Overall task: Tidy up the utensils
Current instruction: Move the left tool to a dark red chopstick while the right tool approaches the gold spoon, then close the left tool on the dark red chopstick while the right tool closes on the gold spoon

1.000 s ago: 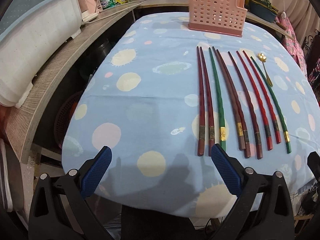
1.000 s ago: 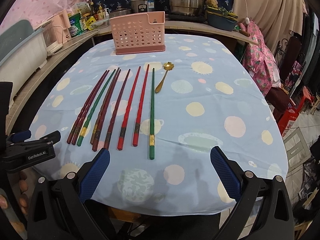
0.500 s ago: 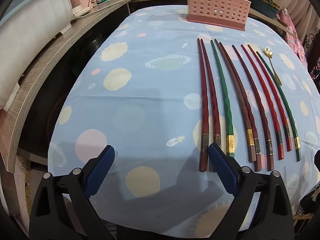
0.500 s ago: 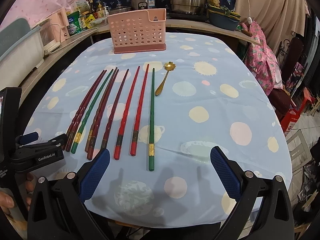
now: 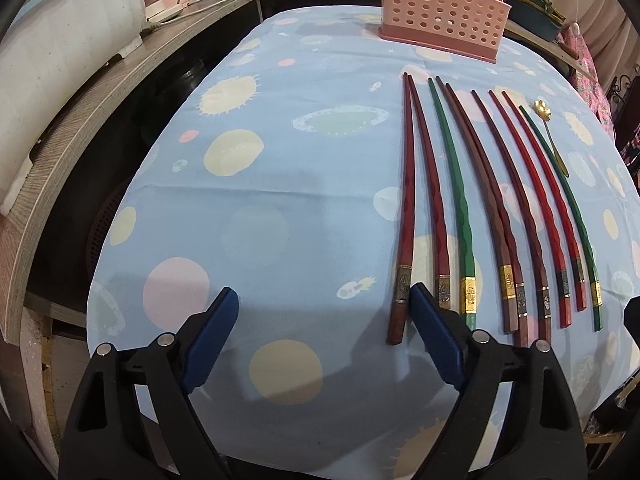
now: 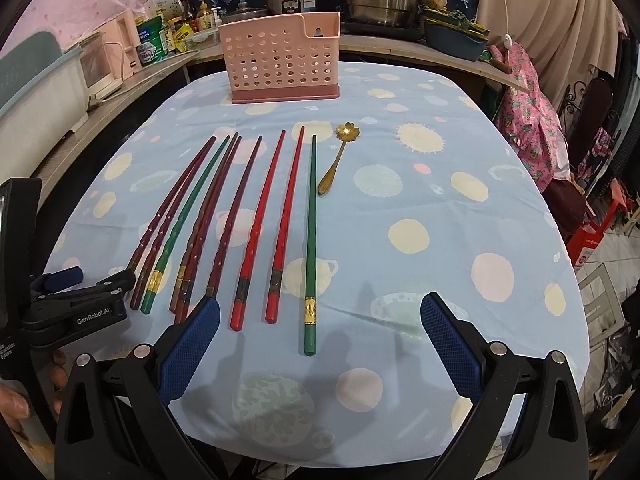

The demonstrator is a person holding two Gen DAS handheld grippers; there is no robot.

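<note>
The left gripper has its jaws apart with nothing between them, though they've just been closing a bit. Its right pad sits right next to the butt end of the leftmost dark red chopstick, which runs lengthwise toward 12 o'clock, so the left hand is clearly the closer one. The right gripper is spread wide too and empty, hovering near the green chopstick. The gold spoon is farther out around 1 o'clock, the pink utensil holder at the far end.
</note>
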